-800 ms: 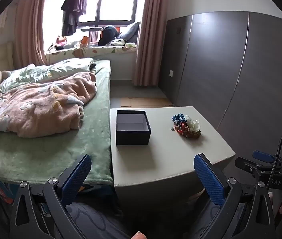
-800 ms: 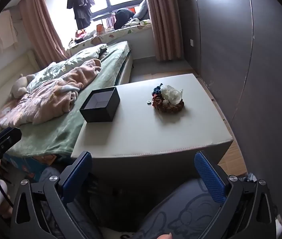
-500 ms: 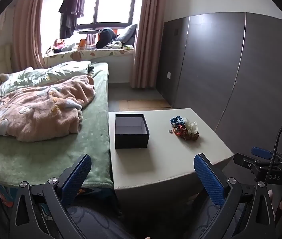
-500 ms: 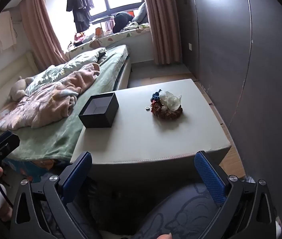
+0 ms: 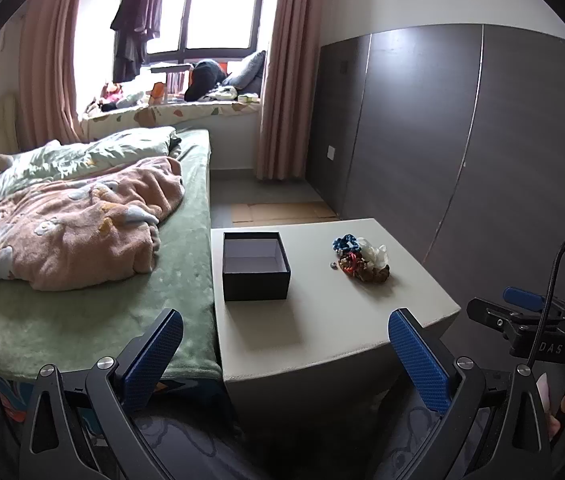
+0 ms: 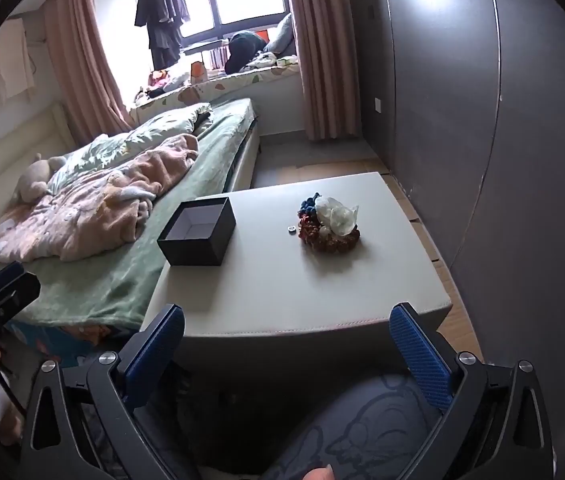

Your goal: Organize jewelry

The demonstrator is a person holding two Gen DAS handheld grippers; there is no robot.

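A black box (image 5: 255, 266) is sitting open-topped on the pale bench (image 5: 322, 332), at the edge nearest the bed (image 5: 82, 308). To the right of the box, well apart from it, a small heap of jewelry (image 5: 361, 258) is lying, with one tiny ring (image 5: 333, 265) just beside the heap on the box's side. The left gripper (image 5: 285, 354) and the right gripper (image 6: 287, 354) are both gaping wide and holding nothing, hanging short of the bench's near edge.

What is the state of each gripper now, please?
Left gripper: open, holding nothing.
Right gripper: open, holding nothing.
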